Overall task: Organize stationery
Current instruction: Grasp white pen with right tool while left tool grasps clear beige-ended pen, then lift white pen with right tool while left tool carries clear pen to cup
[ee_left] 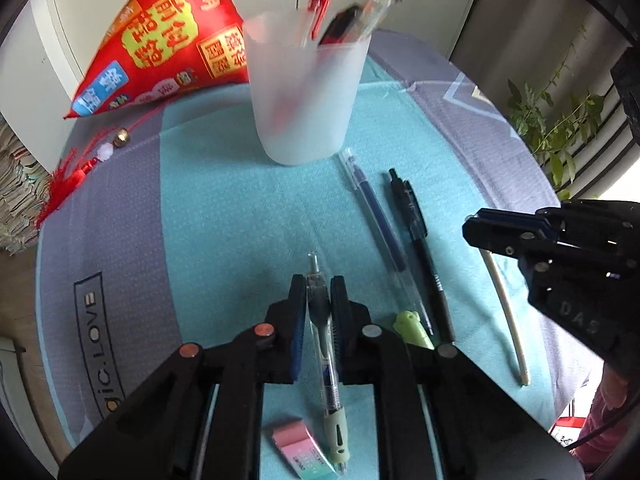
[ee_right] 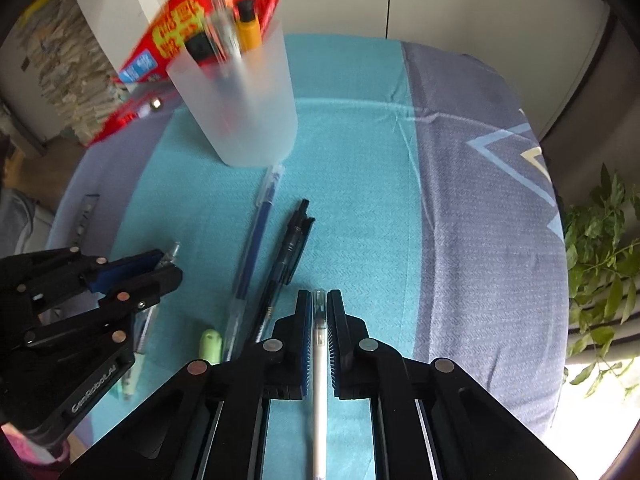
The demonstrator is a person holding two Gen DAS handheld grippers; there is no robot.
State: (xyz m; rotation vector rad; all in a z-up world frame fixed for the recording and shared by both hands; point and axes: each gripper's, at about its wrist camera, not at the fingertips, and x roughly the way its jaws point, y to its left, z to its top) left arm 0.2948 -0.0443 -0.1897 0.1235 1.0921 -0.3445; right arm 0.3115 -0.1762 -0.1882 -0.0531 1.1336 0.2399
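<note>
At the bottom centre of the left wrist view, the left gripper [ee_left: 318, 300] is closed on a clear pen [ee_left: 325, 344] with a pale green grip, which lies lengthwise between the jaws on the turquoise cloth [ee_left: 224, 208] of the worktop. A pink and green eraser [ee_left: 298, 446] is seen just left of the pen's grip end, at the lower edge of the frame. A light green highlighter cap [ee_left: 410, 326] is partly hidden behind the right finger.

In the right wrist view, the right gripper [ee_right: 319, 312] is closed on a white pen [ee_right: 319, 360] at the bottom centre; the pen runs straight along the jaws toward the lower edge. The left gripper is seen at the left of that frame.

Farther up, right of centre in the left wrist view, a blue pen [ee_left: 378, 220] and a black pen [ee_left: 420, 248] lie side by side, nearly parallel. At the right of that frame the right gripper appears with the white pen under it.

Beyond these, in the upper centre, a frosted pen cup [ee_left: 306, 96] stands upright on the cloth, with several pens in it; these are blurred. The blue pen's cap end lies just beside the cup's base. Behind the cup, at the upper left, a red packet [ee_left: 160, 36] with yellow characters is seen, and a red tassel [ee_left: 68, 180] lies at the left edge. A leafy plant [ee_left: 556, 128] is seen at the right edge.
</note>
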